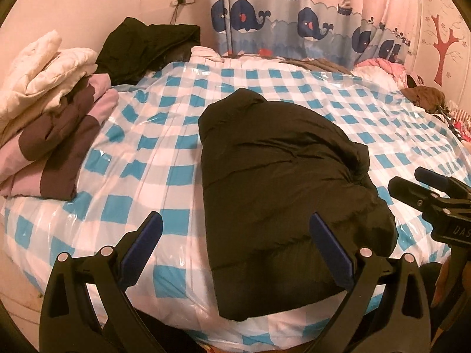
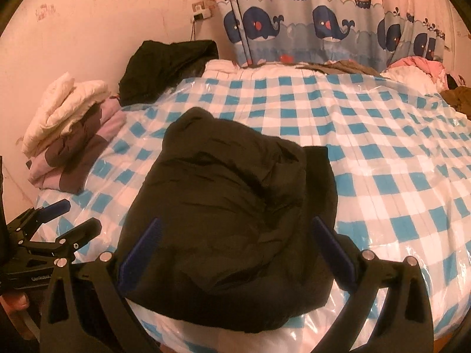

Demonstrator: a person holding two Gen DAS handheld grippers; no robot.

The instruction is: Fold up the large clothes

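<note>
A black puffy jacket (image 1: 282,170) lies folded into a rough bundle on the blue-and-white checked bed cover (image 1: 147,153). It also shows in the right wrist view (image 2: 232,206). My left gripper (image 1: 235,223) is open and empty, held above the bed's near edge, with the jacket's near left side between its fingers. My right gripper (image 2: 235,229) is open and empty, its fingers spread on either side of the jacket's near end. The right gripper also shows at the right edge of the left wrist view (image 1: 412,182). The left gripper shows at the left in the right wrist view (image 2: 76,214).
A stack of folded clothes, white on pink-and-brown (image 1: 50,111), sits at the bed's left side. Another black garment (image 1: 147,50) lies at the far left corner. Loose pink and brown clothes (image 1: 412,82) pile at the far right. A whale-print curtain (image 1: 294,17) hangs behind the bed.
</note>
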